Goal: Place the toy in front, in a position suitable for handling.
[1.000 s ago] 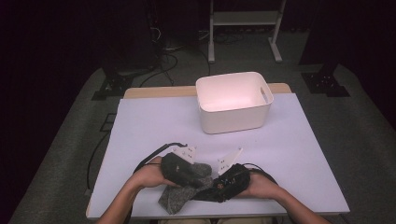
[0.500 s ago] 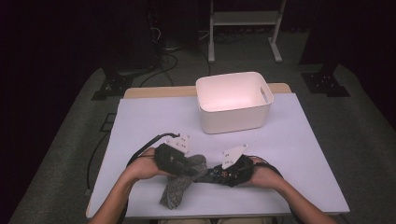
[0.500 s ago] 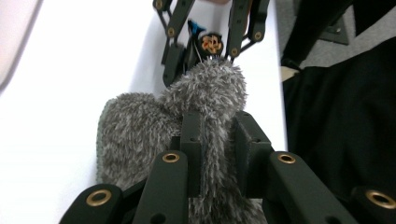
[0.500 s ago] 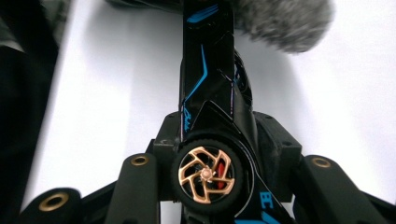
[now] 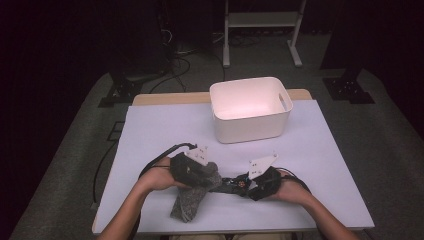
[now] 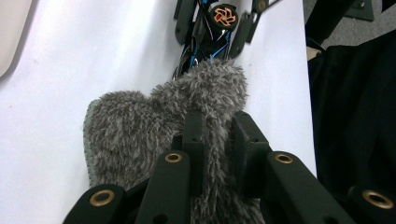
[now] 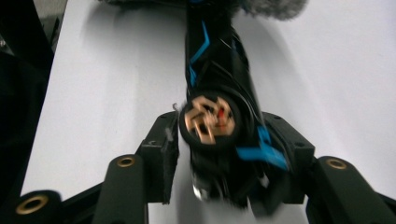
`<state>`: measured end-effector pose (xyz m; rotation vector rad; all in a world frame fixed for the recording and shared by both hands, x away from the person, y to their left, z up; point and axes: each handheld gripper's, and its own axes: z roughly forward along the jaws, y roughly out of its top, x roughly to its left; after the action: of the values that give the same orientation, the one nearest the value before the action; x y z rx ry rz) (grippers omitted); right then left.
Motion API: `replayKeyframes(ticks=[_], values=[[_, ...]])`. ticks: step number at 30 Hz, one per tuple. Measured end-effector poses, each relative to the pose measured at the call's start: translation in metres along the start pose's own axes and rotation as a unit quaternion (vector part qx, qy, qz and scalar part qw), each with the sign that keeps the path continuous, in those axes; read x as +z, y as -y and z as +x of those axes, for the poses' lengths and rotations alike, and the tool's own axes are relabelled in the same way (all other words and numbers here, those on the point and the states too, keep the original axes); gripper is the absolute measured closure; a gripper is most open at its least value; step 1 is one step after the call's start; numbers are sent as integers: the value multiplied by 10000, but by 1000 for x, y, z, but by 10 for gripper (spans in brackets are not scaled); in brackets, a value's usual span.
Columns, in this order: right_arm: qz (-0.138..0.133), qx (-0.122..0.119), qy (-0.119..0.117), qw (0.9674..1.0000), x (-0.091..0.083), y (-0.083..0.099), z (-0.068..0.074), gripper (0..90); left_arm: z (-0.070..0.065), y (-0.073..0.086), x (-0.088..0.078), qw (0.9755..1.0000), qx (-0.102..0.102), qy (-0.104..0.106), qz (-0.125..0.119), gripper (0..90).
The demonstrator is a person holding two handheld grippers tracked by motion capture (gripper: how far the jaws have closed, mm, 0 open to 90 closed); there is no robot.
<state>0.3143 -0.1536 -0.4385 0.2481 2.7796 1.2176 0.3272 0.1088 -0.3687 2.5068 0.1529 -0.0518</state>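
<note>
Left gripper view puts the left gripper (image 6: 219, 135) front and centre, its fingers (image 6: 194, 140) pinched tight on a fold of the fuzzy grey sock (image 6: 154, 126), which lies bunched on the white counter (image 6: 56, 93) near the person's edge. Right gripper view shows the right gripper (image 7: 224, 154) with its fingers (image 7: 161, 154) set either side of a black bundle of blue wiring with a copper-coloured round end (image 7: 210, 119); they have just been opening, and blur hides whether they press on it. A second ago both hands met over the sock with the bundle buried in it; now the right hand (image 5: 287, 187) sits farther out to the side and the bundle stretches clear of the fabric, between the grippers. By the look of it, the bundle is being drawn out of the sock while the left hand (image 5: 160, 176) anchors it. Count: two grippers, one sock, one wiring bundle, one white plastic bin (image 5: 250, 127) standing empty at the counter's far side.
</note>
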Motion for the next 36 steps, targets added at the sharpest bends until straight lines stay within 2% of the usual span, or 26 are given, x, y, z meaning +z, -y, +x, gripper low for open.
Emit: replayKeyframes(ticks=[3, 7, 9, 13, 14, 18, 24, 29, 36], values=[[-35, 47, 74, 10000, -4, 5, -1, 498, 0, -2, 0, 10000, 31, -55, 52, 773], [-190, 153, 103, 9996, -10, 12, -1, 555, -1, -8, -1, 9998, 61, -114, 129, 772], [-186, 135, 106, 9997, -10, 12, 0, 556, -1, -14, 0, 9997, 167, -115, 165, 772], [-214, 137, 132, 9996, -8, 12, 1, 557, -2, -27, 9, 9994, 282, -64, 200, 773], [-220, 87, 165, 9996, -8, 11, 2, 557, -3, -33, 16, 9992, 349, -9, 216, 772], [-233, 39, 194, 9995, -8, 12, 3, 558, -3, -35, 25, 9989, 378, 33, 267, 773], [-258, 16, 206, 9995, -8, 13, 3, 559, 0, -23, 17, 9995, 281, 80, 137, 773], [-261, 73, 206, 9994, -8, 13, 4, 559, 2, -3, -2, 9999, 32, -92, 65, 772], [-265, 53, 211, 9994, -7, 13, 4, 558, 6, 12, -17, 9995, -139, -292, 70, 772]])
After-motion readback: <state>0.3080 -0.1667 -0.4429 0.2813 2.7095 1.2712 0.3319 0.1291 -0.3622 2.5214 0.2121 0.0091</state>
